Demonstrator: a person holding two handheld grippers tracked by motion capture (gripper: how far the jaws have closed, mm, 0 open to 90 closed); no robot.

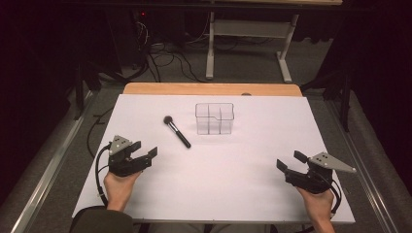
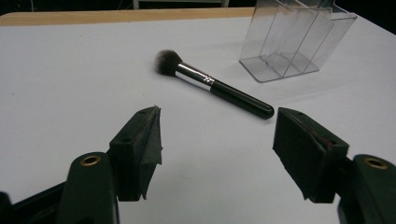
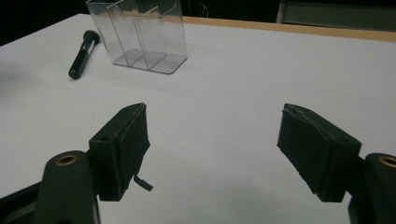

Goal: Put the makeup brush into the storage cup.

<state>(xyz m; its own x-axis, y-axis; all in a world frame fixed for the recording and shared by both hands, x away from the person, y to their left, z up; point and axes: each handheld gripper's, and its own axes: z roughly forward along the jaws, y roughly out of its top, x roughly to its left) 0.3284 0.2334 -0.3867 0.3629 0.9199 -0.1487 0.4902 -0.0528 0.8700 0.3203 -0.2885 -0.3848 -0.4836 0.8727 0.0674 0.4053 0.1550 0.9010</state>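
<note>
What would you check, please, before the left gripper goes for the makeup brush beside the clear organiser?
1. Left gripper jaws wide and empty: ok.
2. Makeup brush lies flat on the white table, free of the clear organiser: ok.
3. Path from the left gripper to the brush handle unobstructed: ok.
4. Organiser upright, compartments empty: ok.
5. Right gripper open, empty, well away from the brush: ok.
6. Organiser steady enough to take the brush: cannot tell.
</note>
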